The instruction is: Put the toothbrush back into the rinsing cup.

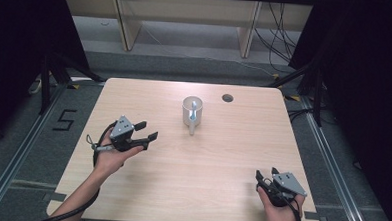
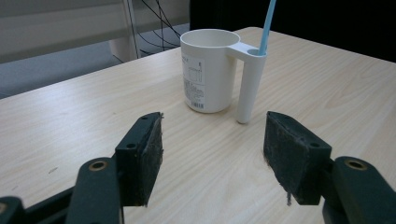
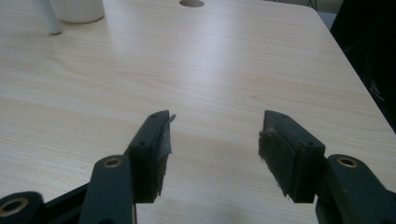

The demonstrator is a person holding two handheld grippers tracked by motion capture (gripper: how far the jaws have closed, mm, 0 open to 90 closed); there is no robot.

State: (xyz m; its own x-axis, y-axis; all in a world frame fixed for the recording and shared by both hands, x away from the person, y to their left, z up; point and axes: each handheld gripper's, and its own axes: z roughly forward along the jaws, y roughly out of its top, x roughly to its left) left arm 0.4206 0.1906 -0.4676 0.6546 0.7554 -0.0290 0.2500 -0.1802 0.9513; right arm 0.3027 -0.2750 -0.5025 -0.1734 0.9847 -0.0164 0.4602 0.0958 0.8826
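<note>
A white cup (image 1: pixel 190 111) stands upright near the middle back of the wooden table (image 1: pixel 222 156). Its tube-shaped handle (image 2: pixel 249 84) reaches down to the tabletop and holds a thin blue stick (image 2: pixel 267 28). My left gripper (image 1: pixel 148 130) is open, to the left of the cup and pointing toward it, with a gap of bare table between. In the left gripper view the cup (image 2: pixel 208 70) stands just beyond the open left gripper (image 2: pixel 215 123). My right gripper (image 1: pixel 266 172) is open and holds nothing, at the front right of the table. The right gripper view has the open right gripper (image 3: pixel 215 121) over bare wood, with the cup's base (image 3: pixel 77 9) far off at upper left.
A round cable hole (image 1: pixel 227 98) sits in the table near the back edge, right of the cup. The table's right edge (image 3: pixel 355 79) runs close to my right gripper. Beyond the table are wooden furniture legs (image 1: pixel 125 22) and cables (image 1: pixel 279 39) on the floor.
</note>
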